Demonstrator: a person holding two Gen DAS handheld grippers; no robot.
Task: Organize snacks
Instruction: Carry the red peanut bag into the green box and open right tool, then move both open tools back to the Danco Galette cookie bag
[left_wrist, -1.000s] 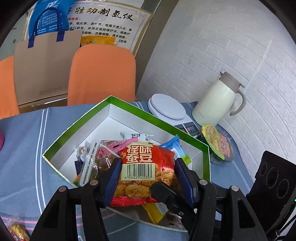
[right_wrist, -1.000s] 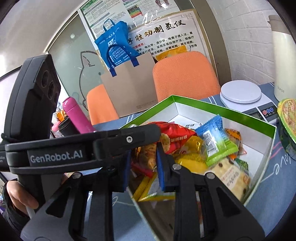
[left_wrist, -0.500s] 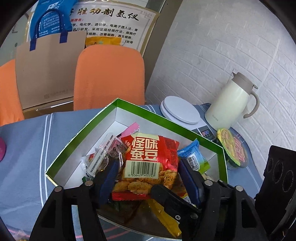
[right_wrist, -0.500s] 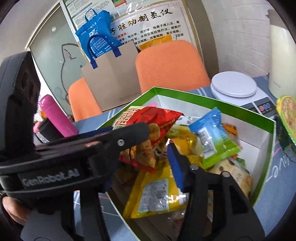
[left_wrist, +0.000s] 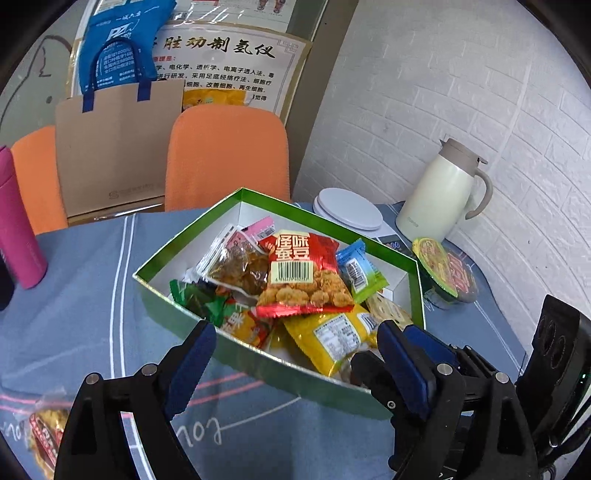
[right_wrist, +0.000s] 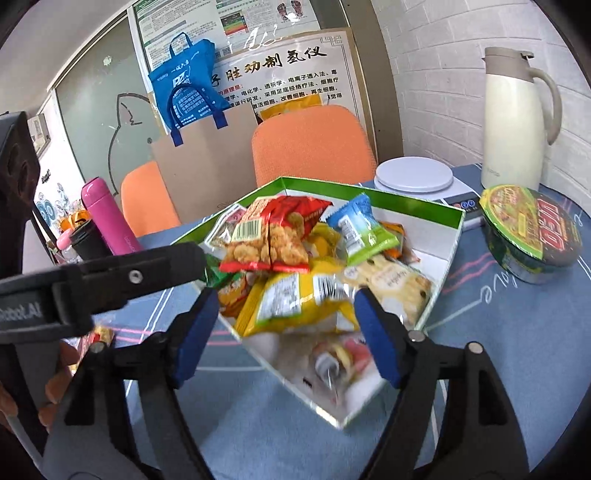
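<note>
Compared with half a second ago, your left gripper (left_wrist: 293, 343) no longer clamps the red snack bag (left_wrist: 303, 275). The bag now lies on top of the pile inside the green-rimmed box (left_wrist: 258, 360), and the left fingers have spread wide and pulled back to the box's near wall, empty. Your right gripper (right_wrist: 284, 328) has also widened since the earlier frame: a second ago its fingers were nearly together, now they stand well apart with nothing between them.

Take the box as your reference.

- Table (left_wrist: 92, 295): blue-grey cloth; the box sits on it.
- Orange chair (left_wrist: 227, 155): behind the box's far corner.
- Cream jug (left_wrist: 439, 192): behind the box to the right, against the brick wall.
- White scale (left_wrist: 349, 208): just beyond the box's far right wall, beside the jug.
- Noodle bowl (left_wrist: 443, 273): just outside the box's right corner.
- Pink bottle (left_wrist: 16, 225): well left of the box.
- Yellow packet (right_wrist: 295, 299): inside the box, under the red snack bag, nearest your right gripper. From the right wrist view its lower edge appears between the blue pads (right_wrist: 376, 339), but you cannot tell whether they touch it.
- Blue-green packet (left_wrist: 360, 271): inside the box, touching the red snack bag's right edge.
- Loose snack (left_wrist: 44, 432): on the table, outside the box to its near left.
</note>
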